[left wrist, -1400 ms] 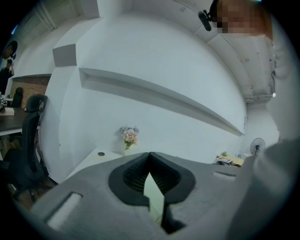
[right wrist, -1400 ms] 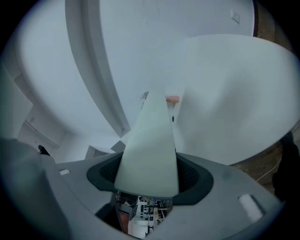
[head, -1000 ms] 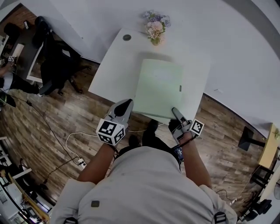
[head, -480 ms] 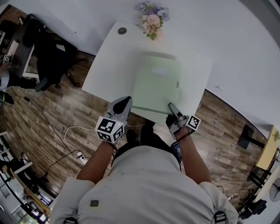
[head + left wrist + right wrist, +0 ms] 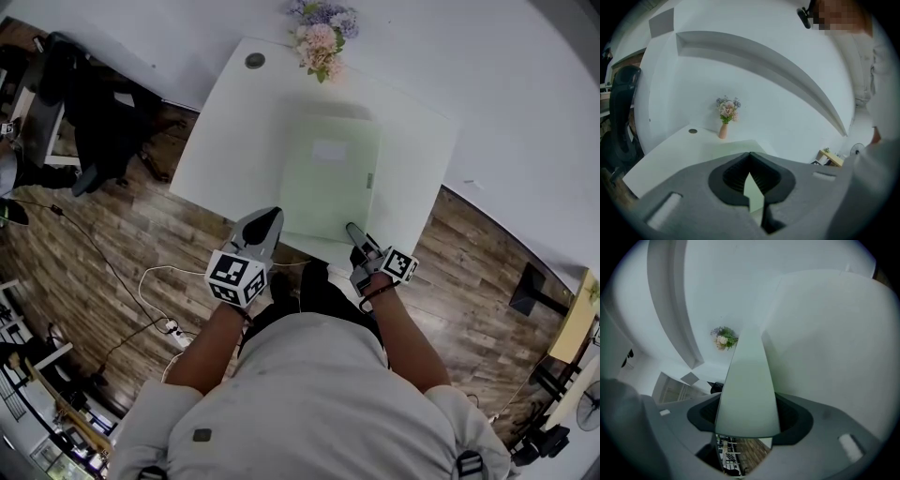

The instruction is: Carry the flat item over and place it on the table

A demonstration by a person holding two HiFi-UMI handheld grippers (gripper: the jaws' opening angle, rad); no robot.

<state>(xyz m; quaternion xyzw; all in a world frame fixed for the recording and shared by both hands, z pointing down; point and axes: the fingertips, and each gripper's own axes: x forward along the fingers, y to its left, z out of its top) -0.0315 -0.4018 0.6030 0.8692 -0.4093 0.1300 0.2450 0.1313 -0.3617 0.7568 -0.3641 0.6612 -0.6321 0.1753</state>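
A pale green flat folder lies low over the white table, most of it above the tabletop; I cannot tell if it rests on it. My right gripper is shut on the folder's near right edge. In the right gripper view the folder runs out from between the jaws of the right gripper. My left gripper hovers by the folder's near left corner. In the left gripper view its tips meet, shut on nothing, with a strip of the green folder showing behind them.
A vase of pink and purple flowers stands at the table's far edge, beside a round cable hole. A black office chair is left of the table. Cables trail on the wooden floor. A white wall runs behind.
The folder has moved farther over the table and swung straighter, carried by the right gripper, which shifted left. The left gripper has hardly moved.
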